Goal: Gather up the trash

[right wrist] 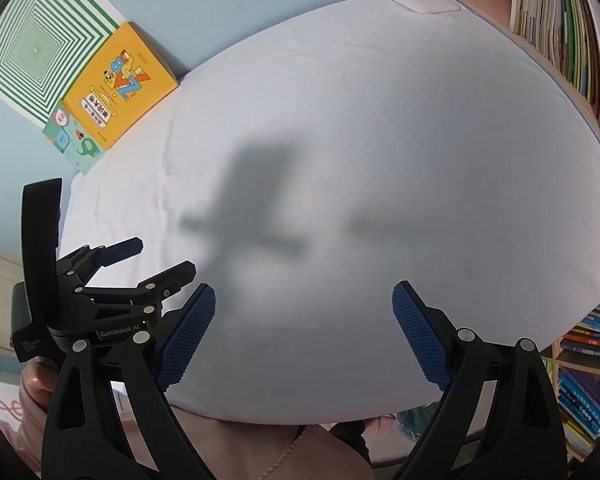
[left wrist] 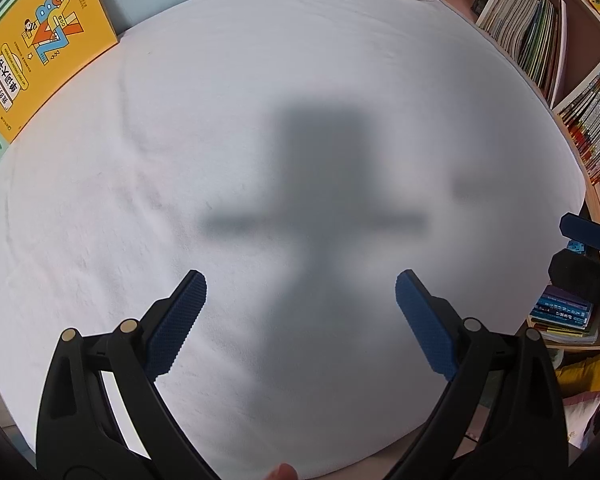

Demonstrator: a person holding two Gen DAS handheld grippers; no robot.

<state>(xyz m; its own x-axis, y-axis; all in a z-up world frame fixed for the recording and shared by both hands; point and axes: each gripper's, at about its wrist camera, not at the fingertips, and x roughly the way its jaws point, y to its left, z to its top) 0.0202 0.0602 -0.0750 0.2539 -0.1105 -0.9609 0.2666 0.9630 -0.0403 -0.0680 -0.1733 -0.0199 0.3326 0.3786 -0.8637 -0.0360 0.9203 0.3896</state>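
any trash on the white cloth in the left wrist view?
No, the white cloth shows only shadows under the open left gripper; the yellow book lies beside its edge.

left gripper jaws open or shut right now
Open. The left gripper has its two blue pads spread wide apart, only the white cloth and shadow showing between them; nothing is held.

White-clothed table (right wrist: pixel 380 128) filling mid-frame, with yellow book (right wrist: pixel 120 84) at upper left and white lamp base (right wrist: pixel 422 0) at top right.
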